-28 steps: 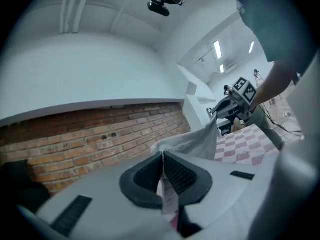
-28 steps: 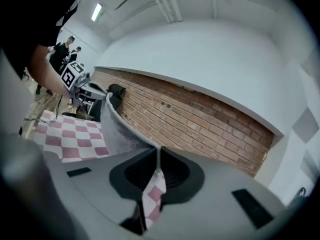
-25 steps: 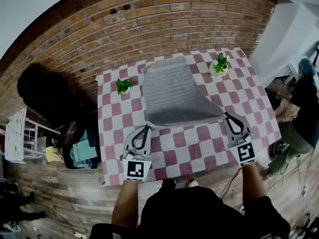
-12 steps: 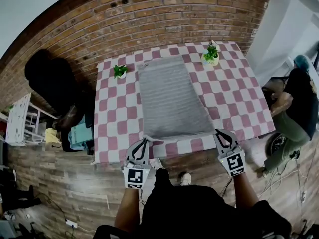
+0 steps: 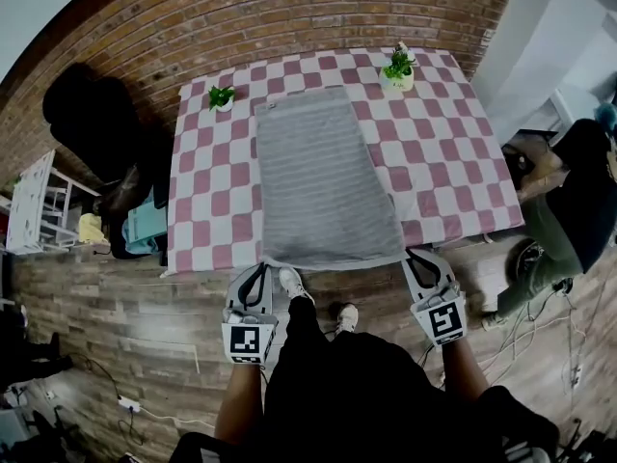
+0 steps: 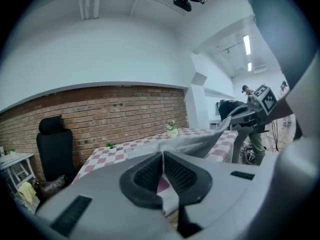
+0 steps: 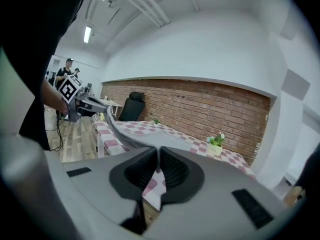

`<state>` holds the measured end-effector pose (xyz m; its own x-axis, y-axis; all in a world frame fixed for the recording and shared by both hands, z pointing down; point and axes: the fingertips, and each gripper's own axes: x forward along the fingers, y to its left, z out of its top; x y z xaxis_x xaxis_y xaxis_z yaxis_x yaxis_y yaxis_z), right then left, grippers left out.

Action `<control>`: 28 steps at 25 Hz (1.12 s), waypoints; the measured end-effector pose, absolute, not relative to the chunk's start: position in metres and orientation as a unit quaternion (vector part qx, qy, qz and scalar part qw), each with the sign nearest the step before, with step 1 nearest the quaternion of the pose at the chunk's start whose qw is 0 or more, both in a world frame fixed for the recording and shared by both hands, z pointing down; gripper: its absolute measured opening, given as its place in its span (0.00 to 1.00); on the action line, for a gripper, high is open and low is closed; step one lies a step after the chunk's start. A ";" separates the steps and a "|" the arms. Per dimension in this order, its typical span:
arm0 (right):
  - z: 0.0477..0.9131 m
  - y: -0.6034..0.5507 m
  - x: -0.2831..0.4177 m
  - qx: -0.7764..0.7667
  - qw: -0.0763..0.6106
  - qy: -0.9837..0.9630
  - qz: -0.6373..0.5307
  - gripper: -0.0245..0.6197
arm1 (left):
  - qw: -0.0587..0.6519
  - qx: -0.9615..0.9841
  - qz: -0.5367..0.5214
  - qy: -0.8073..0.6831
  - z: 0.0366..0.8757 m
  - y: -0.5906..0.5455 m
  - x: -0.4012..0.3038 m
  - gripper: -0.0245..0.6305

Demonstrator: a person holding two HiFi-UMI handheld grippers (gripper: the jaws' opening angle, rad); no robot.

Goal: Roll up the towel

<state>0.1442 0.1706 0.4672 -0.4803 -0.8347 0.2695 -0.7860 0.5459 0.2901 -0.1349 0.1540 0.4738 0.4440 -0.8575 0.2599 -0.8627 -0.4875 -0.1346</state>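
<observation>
A brick wall stands behind a table with a pink and white checked cloth, and the floor is wood. A small potted plant sits near the far left corner, and another potted plant sits near the far right corner. The grey towel lies in the middle of the table, spread out flat. Its long side runs from the person toward the brick wall, and its short near edge lies at the near edge of the table. The left gripper is pinched shut on the near left corner of the towel. The right gripper is pinched shut on the near right corner. So the near edge is pulled straight between the 2 grippers. I think the towel is only laid out ready. No part of it is rolled yet, so the whole roll is left to do, most likely from this near edge toward the wall.
</observation>
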 end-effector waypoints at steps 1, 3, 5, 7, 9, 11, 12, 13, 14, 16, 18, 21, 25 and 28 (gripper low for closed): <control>0.466 0.172 0.145 0.471 0.194 -0.858 -0.067 0.07 | 0.008 0.849 0.147 -0.507 0.473 0.155 -0.135 0.05; 0.462 0.170 0.146 0.472 0.197 -0.856 -0.076 0.07 | 0.002 0.848 0.144 -0.510 0.468 0.155 -0.135 0.05; 0.459 0.161 0.145 0.473 0.200 -0.853 -0.090 0.08 | -0.009 0.845 0.138 -0.517 0.462 0.148 -0.135 0.05; 0.456 0.148 0.143 0.474 0.206 -0.850 -0.098 0.08 | -0.016 0.840 0.137 -0.524 0.459 0.134 -0.137 0.05; 0.456 0.129 0.142 0.476 0.205 -0.849 -0.103 0.08 | -0.019 0.835 0.143 -0.532 0.460 0.116 -0.139 0.05; 0.457 0.103 0.140 0.477 0.200 -0.850 -0.096 0.08 | -0.019 0.828 0.152 -0.540 0.463 0.093 -0.142 0.05; 0.458 0.088 0.139 0.477 0.194 -0.852 -0.094 0.08 | -0.019 0.825 0.156 -0.542 0.465 0.080 -0.144 0.05; 0.460 0.071 0.138 0.475 0.188 -0.854 -0.096 0.08 | -0.019 0.824 0.160 -0.544 0.468 0.066 -0.146 0.05; 0.461 0.053 0.137 0.473 0.186 -0.855 -0.100 0.08 | -0.018 0.822 0.162 -0.545 0.470 0.052 -0.147 0.05; 0.466 0.019 0.134 0.470 0.193 -0.855 -0.103 0.08 | -0.014 0.819 0.166 -0.549 0.475 0.023 -0.150 0.05; 0.472 -0.013 0.131 0.469 0.201 -0.855 -0.099 0.08 | -0.010 0.817 0.170 -0.551 0.480 -0.005 -0.153 0.05; 0.478 -0.057 0.126 0.467 0.215 -0.853 -0.093 0.08 | -0.004 0.814 0.180 -0.552 0.487 -0.049 -0.158 0.05; 0.488 -0.111 0.120 0.463 0.239 -0.849 -0.090 0.08 | 0.005 0.810 0.192 -0.554 0.495 -0.101 -0.164 0.05; 0.501 -0.151 0.118 0.456 0.254 -0.848 -0.091 0.08 | 0.007 0.806 0.201 -0.556 0.504 -0.139 -0.165 0.05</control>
<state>0.1184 -0.1515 0.5008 -0.4550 -0.8193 0.3488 -0.7268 0.5680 0.3862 -0.1654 -0.1392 0.5043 0.2995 -0.8944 0.3323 -0.8999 -0.3805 -0.2132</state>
